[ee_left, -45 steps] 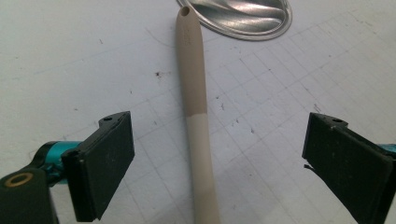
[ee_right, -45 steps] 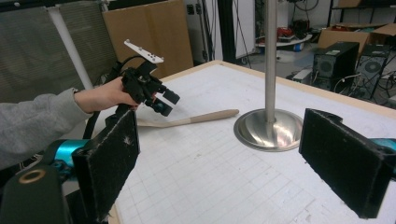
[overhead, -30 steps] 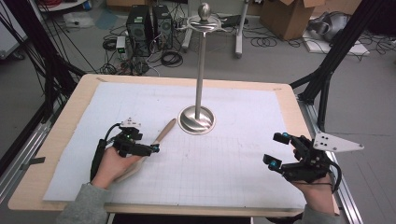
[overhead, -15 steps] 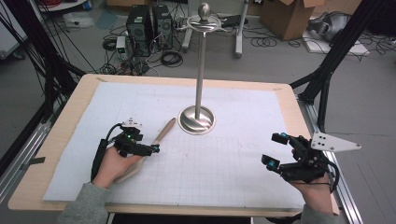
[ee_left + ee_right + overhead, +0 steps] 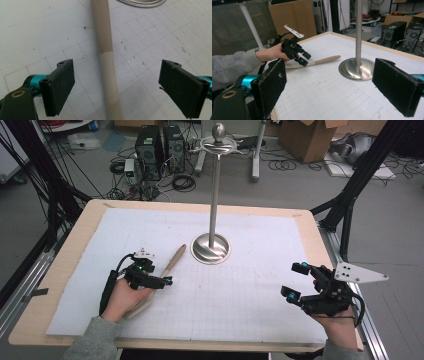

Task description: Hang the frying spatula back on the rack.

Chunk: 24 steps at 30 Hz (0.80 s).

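Your left claw (image 5: 115,87) stands spread astride the wooden stick (image 5: 106,62), which lies flat on the counter (image 5: 80,235) near the metal stand (image 5: 212,247); your right claw (image 5: 295,281) hovers spread, holding nothing.

A person in grey sleeves (image 5: 92,340), lower left of the high view, carries two black hand-held grippers. The left gripper (image 5: 162,281) has teal fittings at its jaw roots, a small white plate on top and a black cable looping back. The right gripper (image 5: 296,280), lower right, bears a grey three-cornered plate dotted with screw holes. Both have flat black pads (image 5: 63,80), and a brass-coloured ring sits at the joint.
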Motion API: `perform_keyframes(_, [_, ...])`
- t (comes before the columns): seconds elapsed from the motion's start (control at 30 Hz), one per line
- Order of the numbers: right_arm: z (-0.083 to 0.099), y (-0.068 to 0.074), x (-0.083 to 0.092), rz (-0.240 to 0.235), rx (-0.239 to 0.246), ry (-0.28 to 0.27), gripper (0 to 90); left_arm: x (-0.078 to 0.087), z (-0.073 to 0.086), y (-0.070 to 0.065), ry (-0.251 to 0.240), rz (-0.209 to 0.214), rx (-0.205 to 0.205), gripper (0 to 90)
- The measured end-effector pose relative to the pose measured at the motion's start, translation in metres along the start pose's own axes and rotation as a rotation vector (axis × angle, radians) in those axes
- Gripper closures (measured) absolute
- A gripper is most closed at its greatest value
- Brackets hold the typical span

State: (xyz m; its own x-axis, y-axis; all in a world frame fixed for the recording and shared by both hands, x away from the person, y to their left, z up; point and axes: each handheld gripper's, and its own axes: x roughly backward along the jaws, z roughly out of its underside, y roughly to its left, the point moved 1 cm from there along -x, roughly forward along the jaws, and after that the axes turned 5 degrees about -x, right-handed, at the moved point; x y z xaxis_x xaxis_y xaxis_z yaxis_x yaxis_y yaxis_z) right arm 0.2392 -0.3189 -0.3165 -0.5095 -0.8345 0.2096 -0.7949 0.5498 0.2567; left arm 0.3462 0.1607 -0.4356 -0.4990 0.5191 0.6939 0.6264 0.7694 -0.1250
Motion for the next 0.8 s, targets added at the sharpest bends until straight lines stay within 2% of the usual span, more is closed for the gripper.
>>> perform_keyframes(0.33, [0.0003,0.0007,-0.0004,-0.002,-0.005,0.003,11.3,-0.0003,0.0001,0.0025,-0.001,-0.014,0.015,16.6])
perform_keyframes(0.57, [0.0002,0.0001,0.0001,-0.002,0.000,0.002,11.2,-0.0046,0.0009,0.0024,0.038,-0.022,0.014,20.8])
perform_keyframes(0.8, [0.0002,-0.0001,-0.0014,-0.004,-0.003,0.008,11.3,-0.0049,0.0012,0.0031,0.051,-0.032,0.018,24.0])
